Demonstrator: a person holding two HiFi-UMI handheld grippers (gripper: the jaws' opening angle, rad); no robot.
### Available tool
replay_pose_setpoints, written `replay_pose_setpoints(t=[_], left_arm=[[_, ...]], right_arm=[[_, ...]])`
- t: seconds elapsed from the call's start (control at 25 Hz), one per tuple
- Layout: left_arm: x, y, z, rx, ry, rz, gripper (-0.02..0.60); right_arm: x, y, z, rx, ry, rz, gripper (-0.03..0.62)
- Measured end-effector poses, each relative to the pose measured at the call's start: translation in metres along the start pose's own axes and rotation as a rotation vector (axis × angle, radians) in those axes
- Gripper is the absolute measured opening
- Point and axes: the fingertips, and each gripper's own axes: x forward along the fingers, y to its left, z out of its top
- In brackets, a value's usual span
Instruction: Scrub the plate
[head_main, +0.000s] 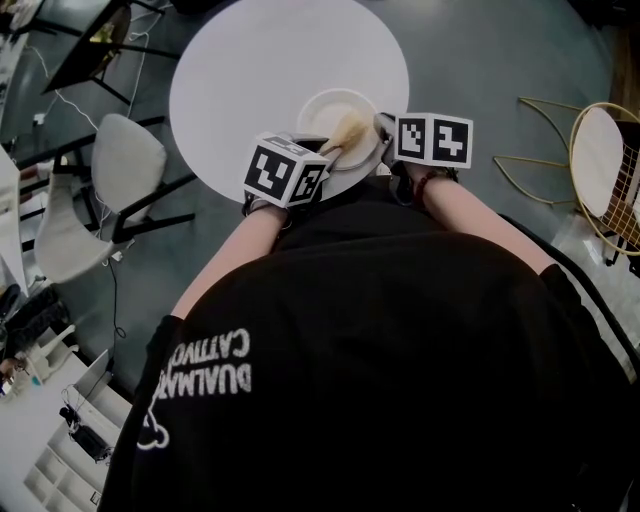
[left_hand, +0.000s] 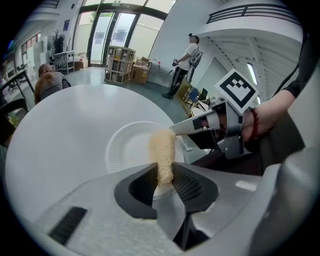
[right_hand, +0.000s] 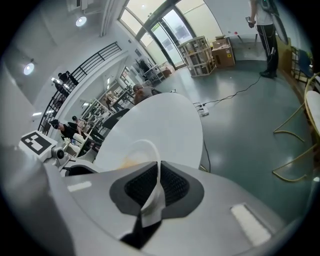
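1. Paper plate (head_main: 322, 108): lies on the round white desk (head_main: 240, 70), its near rim clamped between the jaws of the right tool (right_hand: 152, 187).
2. Left tool (left_hand: 165, 184): jaws closed on a tan sponge (left_hand: 162, 147), which reaches forward over the plate, close beside the right tool's tip.

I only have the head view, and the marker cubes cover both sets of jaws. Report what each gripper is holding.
Observer: In the left gripper view, the left gripper is shut on a tan scrubbing pad, pinched edge-on.
Operator: Now the right one.
Observer: In the right gripper view, the right gripper is shut on the rim of the white plate.
Operator: Check for bystanders.
Observer: A person stands across the room, well away from the round table.
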Motion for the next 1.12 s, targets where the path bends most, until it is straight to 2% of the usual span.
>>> replay_pose_setpoints(t=[0.28,1.12], left_arm=[[0.0,0.007,-0.011,-0.031,0.017,0.033,0.087],[-0.023,0.039,-0.024,-0.196,-0.052,0.088,0.089]], right_arm=[[-0.001,-0.002,-0.003,-0.03,0.01,-0.011,0.029],[0.002,-0.004,-0.007,-0.018,0.021,-0.018,0.032]])
